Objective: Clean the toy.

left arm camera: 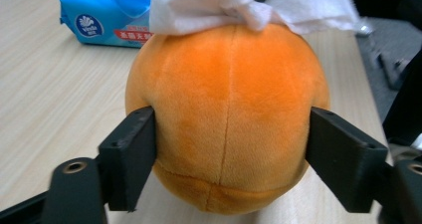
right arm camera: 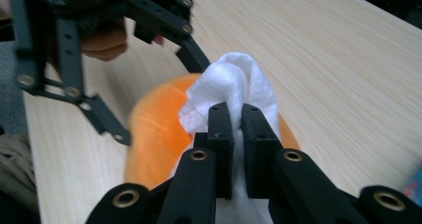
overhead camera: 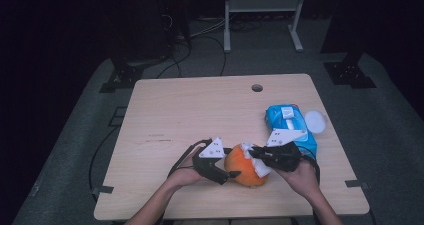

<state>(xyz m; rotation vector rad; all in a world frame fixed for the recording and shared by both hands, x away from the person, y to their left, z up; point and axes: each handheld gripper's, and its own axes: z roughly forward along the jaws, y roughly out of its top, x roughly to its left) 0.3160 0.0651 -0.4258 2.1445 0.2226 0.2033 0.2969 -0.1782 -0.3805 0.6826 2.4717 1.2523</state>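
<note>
- The left gripper (left arm camera: 229, 149) clamps the orange plush ball (left arm camera: 226, 109) on both sides, steadying it for wiping.
- The right gripper (right arm camera: 237, 119) pinches a white wipe (right arm camera: 234, 82), pressed atop the ball.
- The blue wipe pack (overhead camera: 290, 127) lies just beyond the ball, within reach.

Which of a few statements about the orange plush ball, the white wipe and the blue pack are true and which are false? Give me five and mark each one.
1. The left tongs clamp the orange plush ball from both sides. True.
2. The right tongs are open and hold nothing. False: they are shut on the white wipe.
3. The wipe lies against the ball. True, as the left gripper view shows it draped over the ball's top.
4. The blue wipes pack sits at the table's left edge. False: it is on the right side, beyond the right tongs.
5. The ball is green. False: it is orange.
</note>
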